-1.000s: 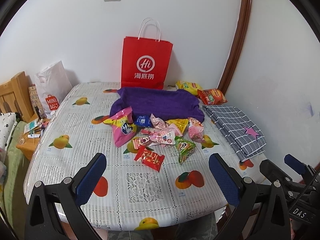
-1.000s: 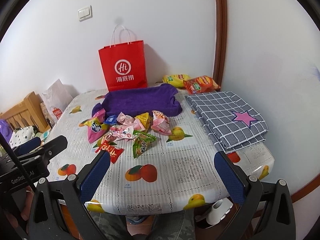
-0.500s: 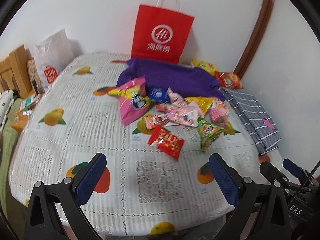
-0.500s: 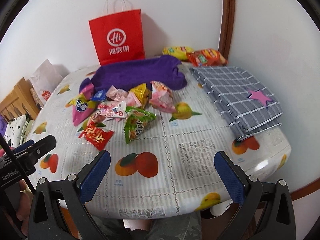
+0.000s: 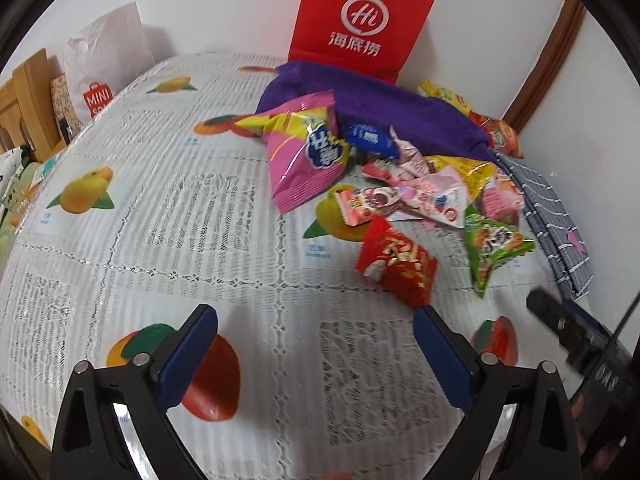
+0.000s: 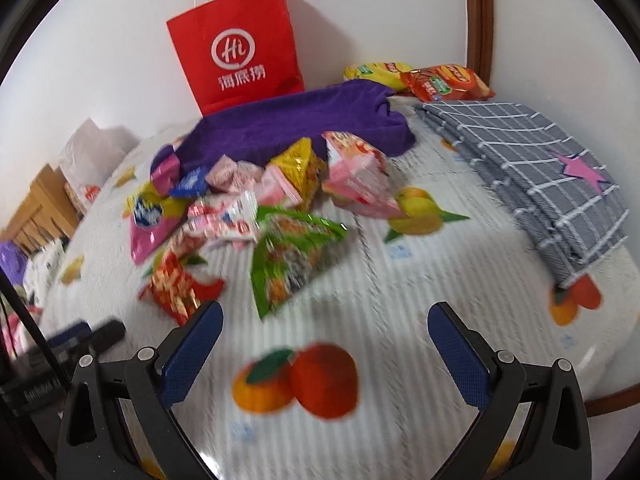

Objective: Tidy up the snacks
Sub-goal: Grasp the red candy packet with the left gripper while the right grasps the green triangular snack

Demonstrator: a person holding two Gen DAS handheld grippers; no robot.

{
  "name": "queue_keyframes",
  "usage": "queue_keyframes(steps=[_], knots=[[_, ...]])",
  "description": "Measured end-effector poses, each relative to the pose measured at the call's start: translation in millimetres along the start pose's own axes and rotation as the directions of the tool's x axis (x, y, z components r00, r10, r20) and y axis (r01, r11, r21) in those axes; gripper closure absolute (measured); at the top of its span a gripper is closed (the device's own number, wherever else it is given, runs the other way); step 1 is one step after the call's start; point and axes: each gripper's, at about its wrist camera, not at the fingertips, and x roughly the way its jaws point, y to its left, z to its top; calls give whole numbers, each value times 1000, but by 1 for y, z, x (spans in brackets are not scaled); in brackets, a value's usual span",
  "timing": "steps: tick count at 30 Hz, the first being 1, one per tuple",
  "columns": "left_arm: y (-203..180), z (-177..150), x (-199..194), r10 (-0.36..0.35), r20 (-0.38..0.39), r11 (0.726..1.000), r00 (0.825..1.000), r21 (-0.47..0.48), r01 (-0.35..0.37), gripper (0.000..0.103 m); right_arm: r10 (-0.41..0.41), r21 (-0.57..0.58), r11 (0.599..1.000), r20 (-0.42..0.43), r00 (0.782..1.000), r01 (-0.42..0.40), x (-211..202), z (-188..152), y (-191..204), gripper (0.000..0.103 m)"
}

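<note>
Left wrist view gives me the snacks heaped mid-table, against the near edge of a purple towel. Behind the towel a red bag stands at the wall. A white bag stands off the table's far left edge, and a grey checked cloth lies to the right of the heap. Nearest my left gripper is a red packet, with a green packet just beside it; only bare tablecloth lies between the packet and me. The jaws are spread with nothing between them, and have just been closing slightly. Right wrist view shows my right gripper spread too, empty, the green packet straight ahead. Against a second ago, both views sit lower and closer: the heap looms larger, and the left view has lost the wall switch.
</note>
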Motion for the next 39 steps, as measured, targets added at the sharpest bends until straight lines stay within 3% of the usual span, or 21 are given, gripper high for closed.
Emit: queue_keyframes(steps=[4, 9, 17, 21, 31, 35, 37, 39], knots=[[7, 4, 4, 0, -2, 1000, 1000, -12, 0, 7, 43, 17, 999, 17, 999, -43, 17, 12, 8, 2], [8, 10, 12, -34, -17, 999, 999, -9, 33, 7, 15, -6, 1000, -12, 1000, -15, 49, 22, 14, 17], [-16, 18, 19, -57, -9, 997, 998, 60, 57, 7, 2, -52, 999, -17, 1000, -3, 68, 27, 3, 59], [-32, 23, 25, -68, -17, 993, 998, 99, 69, 7, -18, -78, 997, -7, 1000, 18, 61, 22, -11, 59], [-70, 22, 54, 10, -49, 978, 999, 208, 1, 7, -51, -80, 995, -8, 999, 50, 49, 8, -48, 58], [-80, 19, 56, 93, -21, 959, 995, 271, -84, 28, -16, -78, 997, 1, 1000, 17, 49, 5, -50, 52], [-83, 18, 55, 104, -14, 953, 994, 288, -96, 35, -21, -74, 997, -7, 1000, 21, 49, 7, -50, 51], [-85, 19, 54, 103, -11, 951, 995, 293, -96, 49, -21, -68, 997, -18, 1000, 20, 50, 10, -48, 51]])
